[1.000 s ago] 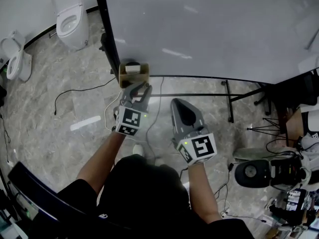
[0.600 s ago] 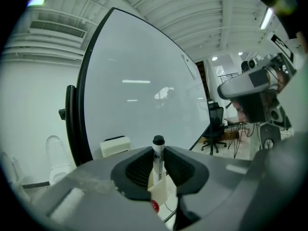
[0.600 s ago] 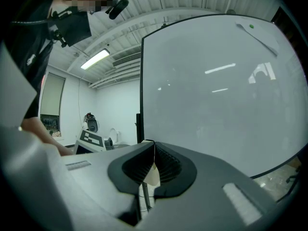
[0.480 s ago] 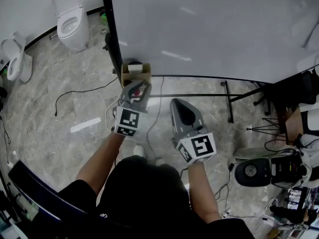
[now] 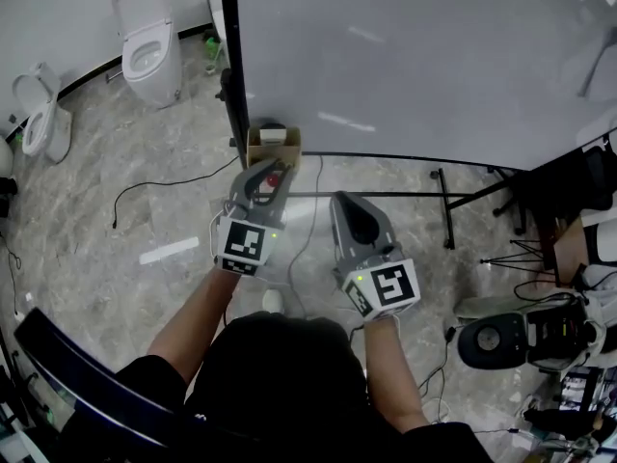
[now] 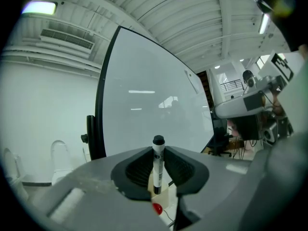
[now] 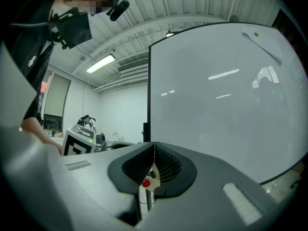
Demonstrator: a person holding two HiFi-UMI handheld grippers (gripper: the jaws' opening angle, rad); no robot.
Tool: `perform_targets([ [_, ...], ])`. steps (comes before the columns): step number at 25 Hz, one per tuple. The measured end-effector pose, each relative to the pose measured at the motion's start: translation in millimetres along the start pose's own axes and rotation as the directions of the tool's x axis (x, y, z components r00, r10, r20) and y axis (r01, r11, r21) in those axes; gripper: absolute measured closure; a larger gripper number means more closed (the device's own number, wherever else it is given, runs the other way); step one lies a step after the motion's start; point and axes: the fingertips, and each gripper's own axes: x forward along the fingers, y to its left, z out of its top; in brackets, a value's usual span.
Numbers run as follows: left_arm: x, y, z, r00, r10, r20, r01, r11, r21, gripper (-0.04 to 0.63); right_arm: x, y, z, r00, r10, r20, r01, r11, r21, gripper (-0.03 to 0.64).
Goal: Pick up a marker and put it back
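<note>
A white marker (image 6: 157, 170) with a black cap stands upright between the pads of my left gripper (image 6: 157, 154), which is shut on it. In the head view the left gripper (image 5: 265, 174) hovers just in front of a small cardboard box (image 5: 273, 146) fixed at the lower left corner of the whiteboard (image 5: 405, 56). A small red round spot (image 6: 157, 208) shows below the marker, and I cannot tell what it belongs to. My right gripper (image 5: 349, 204) is beside the left one, shut with nothing in it, its jaws meeting at the tips (image 7: 154, 146).
The whiteboard's stand legs (image 5: 445, 201) spread over the marble floor. Two toilets (image 5: 149, 41) (image 5: 39, 119) stand at the left. A black cable (image 5: 154, 186) trails on the floor. Dark equipment (image 5: 521, 336) crowds the right edge.
My left gripper has risen with the marker from the mouth of the cardboard box. A red spot now shows between its jaws. The right gripper has shifted only slightly.
</note>
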Motion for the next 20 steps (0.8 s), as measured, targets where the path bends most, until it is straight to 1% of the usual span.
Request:
perform_targets([
  [8, -25.1, 2.9, 24.8, 0.998, 0.036, 0.049, -0.032, 0.997, -0.069, 0.518, 0.0, 8.7, 10.9, 0.999, 0.031, 0.032, -0.031, 0.999, -0.007, 0.607],
  [14, -38.8, 0.0, 34.7, 0.994, 0.091, 0.059, -0.086, 0.993, -0.079, 0.518, -8.8, 6.4, 19.5, 0.996, 0.077, 0.046, -0.076, 0.997, -0.013, 0.607],
  [20, -56.5, -7.3, 54.1, 0.987, 0.143, 0.077, -0.137, 0.987, -0.082, 0.518, -23.3, -4.5, 26.0, 0.992, 0.110, 0.060, -0.109, 0.994, -0.009, 0.607],
])
